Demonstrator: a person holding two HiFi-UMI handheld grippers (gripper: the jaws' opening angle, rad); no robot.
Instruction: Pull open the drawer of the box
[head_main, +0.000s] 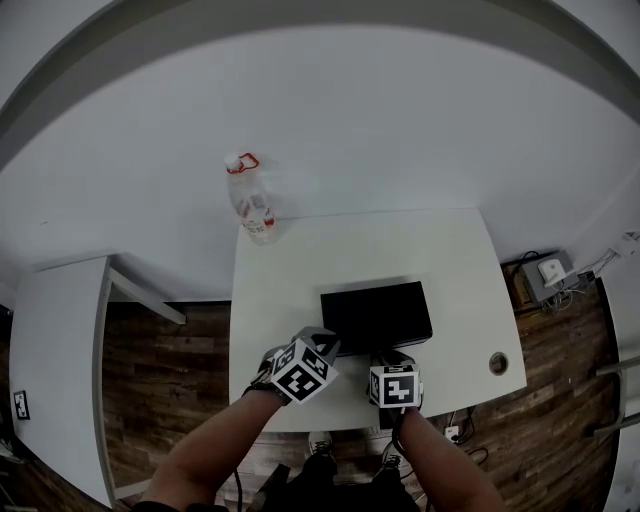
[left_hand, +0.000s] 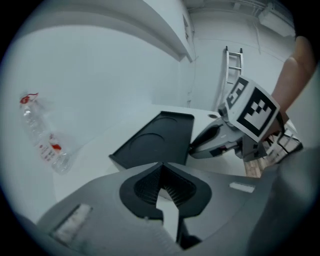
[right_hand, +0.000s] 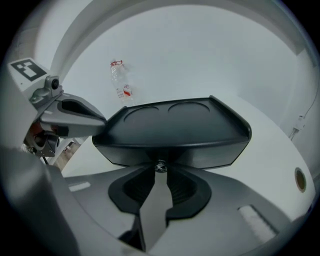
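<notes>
A flat black box (head_main: 376, 315) lies near the front edge of the white table (head_main: 460, 270). Its front face carries a small silver drawer knob (right_hand: 160, 166). My right gripper (head_main: 388, 358) points down at that face, and in the right gripper view (right_hand: 160, 171) its pads close on the knob from both sides. My left gripper (head_main: 322, 345) reaches the box's front left corner, its fingers (right_hand: 75, 117) lying against the top edge. In the left gripper view (left_hand: 162, 187) its jaws stand a little apart with only bare table between them and the box (left_hand: 155, 140) ahead. The drawer looks shut.
A clear plastic bottle (head_main: 250, 200) with a red cap stands at the table's far left corner. A round cable hole (head_main: 498, 363) sits near the front right corner. A second white table (head_main: 60, 350) stands left, across wooden floor. Cables and a socket box (head_main: 550, 270) lie right.
</notes>
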